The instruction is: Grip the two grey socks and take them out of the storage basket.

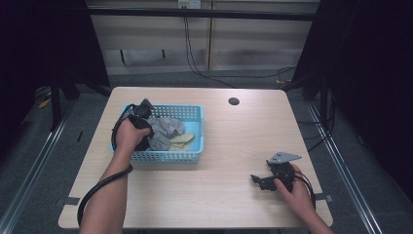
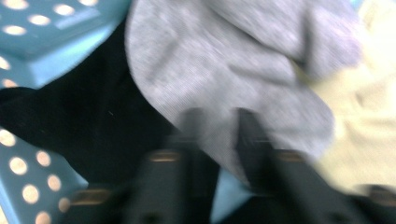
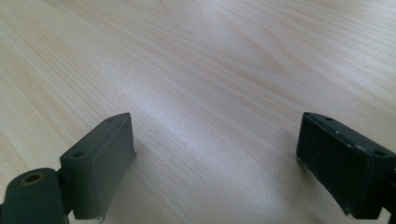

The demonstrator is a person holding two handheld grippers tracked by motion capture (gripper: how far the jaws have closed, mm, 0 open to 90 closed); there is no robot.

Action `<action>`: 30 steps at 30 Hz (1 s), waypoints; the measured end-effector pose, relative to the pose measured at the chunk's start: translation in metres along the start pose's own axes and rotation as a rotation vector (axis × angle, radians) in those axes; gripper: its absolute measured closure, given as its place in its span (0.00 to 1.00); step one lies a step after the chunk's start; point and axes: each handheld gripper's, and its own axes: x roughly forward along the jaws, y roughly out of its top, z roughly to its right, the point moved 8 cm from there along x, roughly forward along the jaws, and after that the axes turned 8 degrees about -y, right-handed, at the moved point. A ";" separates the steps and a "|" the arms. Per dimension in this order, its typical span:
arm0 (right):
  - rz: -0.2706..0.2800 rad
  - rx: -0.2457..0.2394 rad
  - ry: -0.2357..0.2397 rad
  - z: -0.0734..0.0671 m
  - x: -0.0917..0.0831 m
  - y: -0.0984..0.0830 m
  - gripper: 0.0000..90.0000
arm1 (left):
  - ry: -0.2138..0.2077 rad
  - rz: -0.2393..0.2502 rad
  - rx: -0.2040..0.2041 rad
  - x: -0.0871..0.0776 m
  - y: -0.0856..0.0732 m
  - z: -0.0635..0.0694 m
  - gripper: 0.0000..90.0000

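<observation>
A blue perforated basket (image 1: pixel 168 157) stands on the left half of the wooden table (image 1: pixel 229 141). It holds a grey cloth (image 1: pixel 163 129), a pale yellow cloth (image 1: pixel 183 140) and a black cloth (image 2: pixel 88 121). My left gripper (image 1: pixel 147 130) reaches into the basket from its left side. In the blurred left gripper view its jaws stand close together (image 2: pixel 222 123) with the edge of the grey cloth (image 2: pixel 224 70) pinched between them. My right gripper (image 1: pixel 261 171) rests on the table at the front right, open, with bare wood between its jaws (image 3: pixel 215 163).
A round cable hole (image 1: pixel 234 101) sits near the table's far edge. Dark frame posts and floor rails flank the table on both sides. Cables hang against the wall panels behind.
</observation>
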 end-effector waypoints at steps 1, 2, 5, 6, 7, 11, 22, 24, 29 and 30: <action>0.002 -0.002 0.002 0.000 0.000 0.000 0.12 | 0.005 0.010 -0.004 0.003 0.000 -0.001 0.63; 0.002 -0.001 0.002 0.000 0.000 0.000 0.12 | 0.003 0.012 -0.003 0.006 -0.001 -0.002 0.60; 0.002 -0.001 0.003 0.000 0.000 0.000 0.12 | -0.004 -0.046 -0.024 0.014 -0.006 -0.002 0.65; 0.002 -0.001 0.003 0.000 0.000 0.000 0.12 | -0.010 -0.064 -0.014 0.015 -0.007 -0.001 0.71; 0.002 -0.001 0.003 0.000 0.000 0.000 0.12 | -0.010 -0.064 -0.014 0.015 -0.007 -0.001 0.75; -0.001 0.002 0.003 0.000 0.000 0.000 0.12 | -0.021 -0.087 -0.019 0.017 -0.007 0.002 0.92; -0.002 0.003 0.003 0.000 0.000 0.000 0.12 | -0.041 -0.071 -0.030 -0.005 -0.002 0.010 0.97; -0.002 0.003 0.003 0.000 0.000 0.000 0.12 | -0.050 -0.066 -0.012 -0.016 0.002 0.013 0.97; -0.002 0.002 0.003 0.000 0.000 0.000 0.12 | -0.061 -0.065 0.005 -0.033 0.006 0.019 0.97; -0.002 0.003 0.003 0.000 0.000 0.000 0.12 | -0.068 -0.063 0.014 -0.038 0.007 0.021 0.97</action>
